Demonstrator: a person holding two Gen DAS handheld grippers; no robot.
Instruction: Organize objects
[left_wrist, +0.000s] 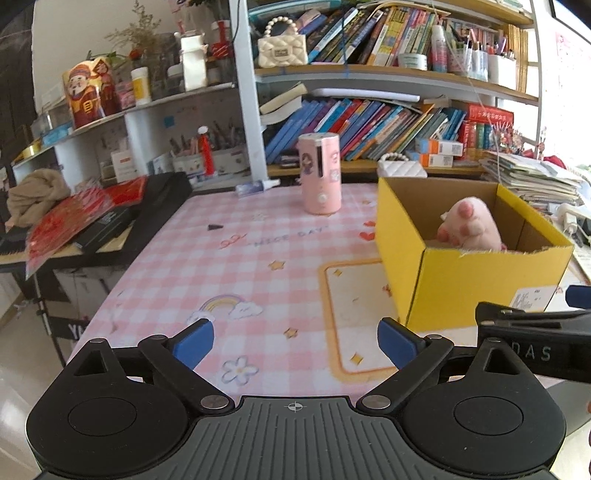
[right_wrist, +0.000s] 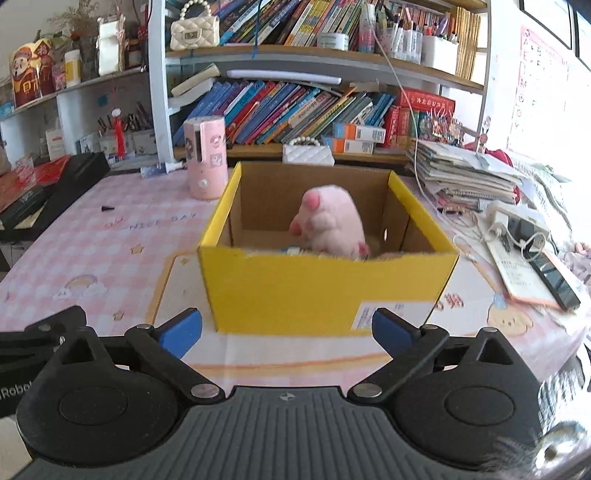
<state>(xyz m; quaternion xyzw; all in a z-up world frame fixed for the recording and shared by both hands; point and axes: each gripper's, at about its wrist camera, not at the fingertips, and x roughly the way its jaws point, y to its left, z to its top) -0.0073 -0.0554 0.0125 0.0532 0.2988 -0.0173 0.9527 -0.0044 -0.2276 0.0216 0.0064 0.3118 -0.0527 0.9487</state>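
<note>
The bench (left_wrist: 229, 266) at the centre of the frame wears a pink-and-white check cloth printed with a rainbow (left_wrist: 225, 306), yellow stars and a white flower, with a cream panel edged in orange at lower centre. The box (right_wrist: 317, 288) at mid-frame is yellow outside and brown inside, and holds a pale pink plush (right_wrist: 332, 225) with darker pink spots. A pink cylinder (left_wrist: 320, 173) stands at upper centre; both tongs (left_wrist: 295, 343) (right_wrist: 286, 332) are black with blue pads.

Crowded bookshelves (right_wrist: 295, 74) behind pink-checked table (left_wrist: 221, 266)
</note>
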